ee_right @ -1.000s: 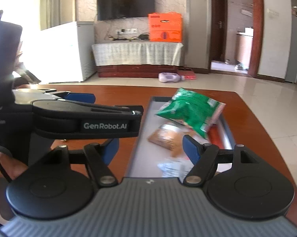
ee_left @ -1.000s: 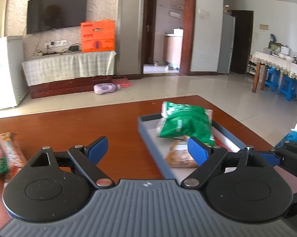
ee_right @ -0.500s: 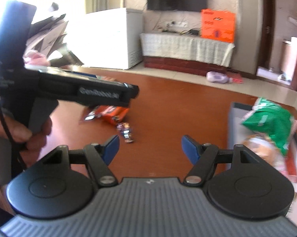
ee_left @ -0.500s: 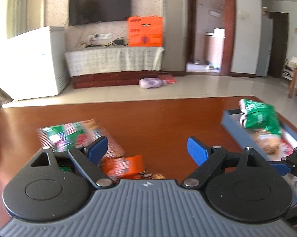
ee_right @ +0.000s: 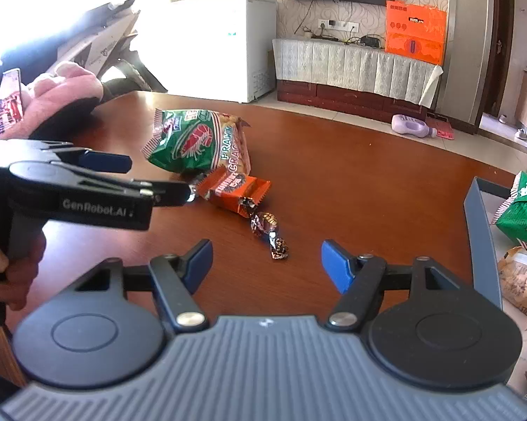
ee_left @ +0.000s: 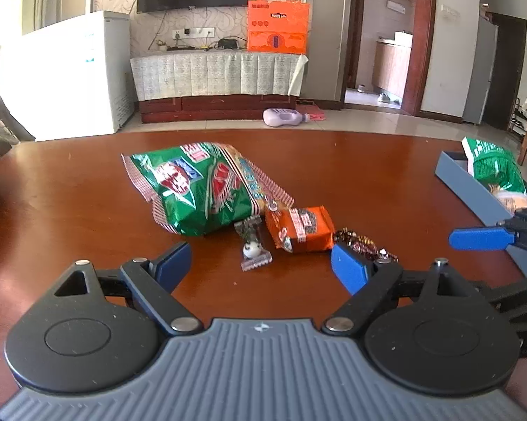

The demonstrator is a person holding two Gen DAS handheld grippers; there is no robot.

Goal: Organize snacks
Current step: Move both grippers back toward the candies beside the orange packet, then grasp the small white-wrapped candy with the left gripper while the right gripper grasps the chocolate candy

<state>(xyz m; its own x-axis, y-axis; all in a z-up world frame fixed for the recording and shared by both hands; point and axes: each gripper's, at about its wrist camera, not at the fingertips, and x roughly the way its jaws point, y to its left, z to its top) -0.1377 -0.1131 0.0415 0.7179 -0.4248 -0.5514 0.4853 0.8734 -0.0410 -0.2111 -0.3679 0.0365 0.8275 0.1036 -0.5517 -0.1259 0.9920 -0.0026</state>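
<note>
On the brown table lie a green prawn-cracker bag (ee_left: 200, 189) (ee_right: 200, 144), an orange packet (ee_left: 300, 228) (ee_right: 233, 189), a clear-wrapped candy (ee_left: 253, 249) and a dark foil candy (ee_left: 361, 242) (ee_right: 268, 231). My left gripper (ee_left: 260, 259) (ee_right: 154, 179) is open just short of the clear candy, holding nothing. My right gripper (ee_right: 267, 258) is open and empty, with the foil candy just ahead of its fingers. At the right, the blue tray (ee_left: 474, 193) (ee_right: 481, 238) holds another green bag (ee_left: 495, 168) (ee_right: 523, 214) and a tan packet (ee_right: 519, 280).
A person's hand (ee_right: 14, 270) grips the left gripper's handle. Another hand (ee_right: 63, 87) rests on the table's far left corner beside a phone (ee_right: 7, 101). Beyond the table are a white freezer (ee_left: 77, 77), a TV stand and tiled floor.
Both grippers have swung left, away from the tray and over to the loose snacks. The tray, central a second ago, now sits at the right edge of both views.
</note>
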